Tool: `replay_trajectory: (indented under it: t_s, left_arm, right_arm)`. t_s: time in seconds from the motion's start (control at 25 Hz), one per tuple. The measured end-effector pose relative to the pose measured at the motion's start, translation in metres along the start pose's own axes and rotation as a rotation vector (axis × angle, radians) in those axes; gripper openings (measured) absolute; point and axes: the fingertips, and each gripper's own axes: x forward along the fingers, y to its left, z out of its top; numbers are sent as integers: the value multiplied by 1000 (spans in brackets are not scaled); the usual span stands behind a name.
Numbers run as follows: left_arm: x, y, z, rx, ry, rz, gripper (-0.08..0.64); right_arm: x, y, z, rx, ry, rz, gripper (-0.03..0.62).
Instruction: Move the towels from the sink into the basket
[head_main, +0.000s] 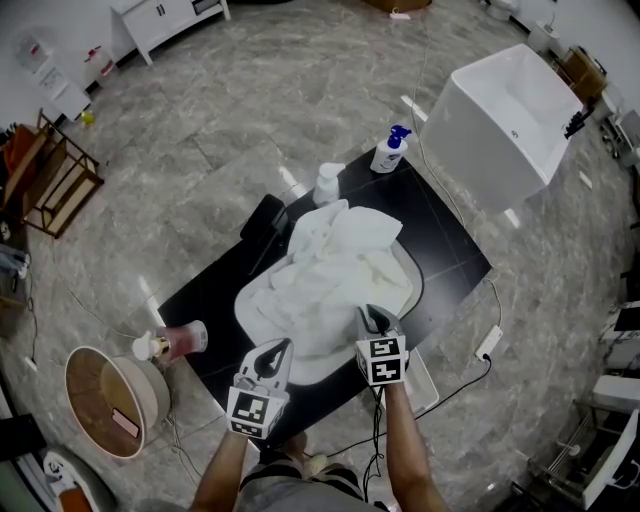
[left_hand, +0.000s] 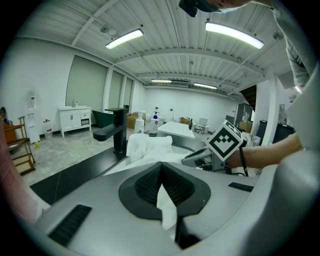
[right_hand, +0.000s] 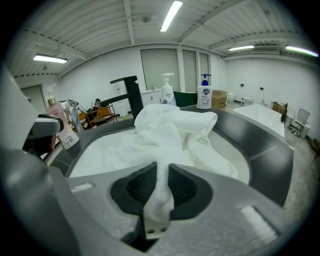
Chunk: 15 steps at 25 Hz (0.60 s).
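The crumpled white cloth towels (head_main: 335, 265) are heaped in the white oval sink (head_main: 414, 272). At 6 o'clock, folds are pinched by the closed left claw (head_main: 277, 350) and right claw (head_main: 372, 318), probably so that a towel can be lifted towards the round wicker basket (head_main: 152, 388) at 8 o'clock

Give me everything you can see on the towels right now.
The towels are white, soft-looking cloth, crumpled in one heap that fills the white sink and rises highest by the black faucet. At the near rim the left tool and right tool are each shut on a fold of them. How many there are I cannot tell.
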Motion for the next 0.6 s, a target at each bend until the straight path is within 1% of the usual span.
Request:
replay_trajectory:
  t_s: [0.28, 0.6]
  left_arm:
    - [-10, 0, 12, 2, -24, 0, 15]
    - [-22, -10, 40, 27, -70, -14, 15]
  right_arm:
    - [-15, 4, 16, 11, -41, -1, 55]
    - [-46, 11, 31, 16, -89, -11, 49]
